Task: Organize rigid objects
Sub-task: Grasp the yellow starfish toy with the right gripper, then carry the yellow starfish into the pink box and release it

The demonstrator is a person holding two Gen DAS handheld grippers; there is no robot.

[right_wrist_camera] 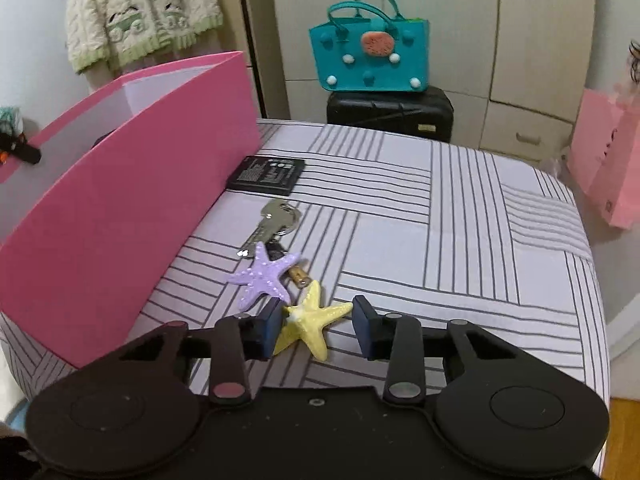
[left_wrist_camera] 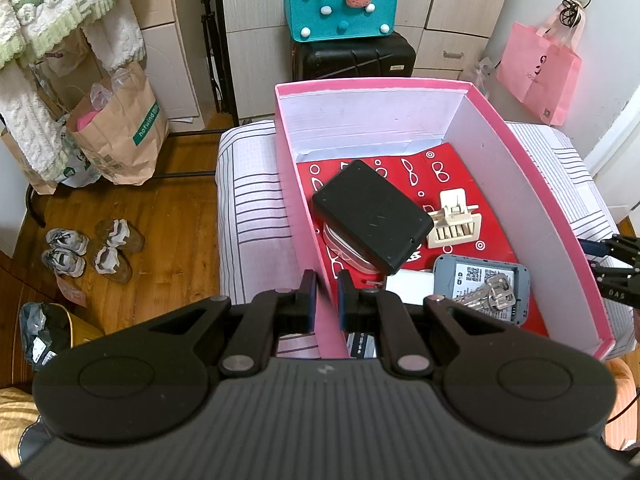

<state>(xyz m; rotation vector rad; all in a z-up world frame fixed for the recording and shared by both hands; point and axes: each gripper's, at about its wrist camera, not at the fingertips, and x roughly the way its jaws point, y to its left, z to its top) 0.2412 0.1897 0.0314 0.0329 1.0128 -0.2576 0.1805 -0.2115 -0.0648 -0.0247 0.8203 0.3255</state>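
The striped bed cover [right_wrist_camera: 400, 248] bears an open pink box [left_wrist_camera: 500, 148], whose near left wall is clamped between the pads of the left gripper [left_wrist_camera: 326, 294], jaws nearly closed on it; inside lie a black case [left_wrist_camera: 372, 216], a grey device [left_wrist_camera: 482, 280] and a cream clip [left_wrist_camera: 454, 220]. Outside the box, the right gripper [right_wrist_camera: 316, 330] stands partly open astride a yellow starfish [right_wrist_camera: 310, 320]; the left pad touches it, the right stands clear. A purple starfish [right_wrist_camera: 264, 274], keys [right_wrist_camera: 278, 216] and a black battery [right_wrist_camera: 266, 176] lie just beyond.

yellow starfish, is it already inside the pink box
No, the yellow starfish lies on the striped bedcover outside the pink box, between the fingers of the right tool.
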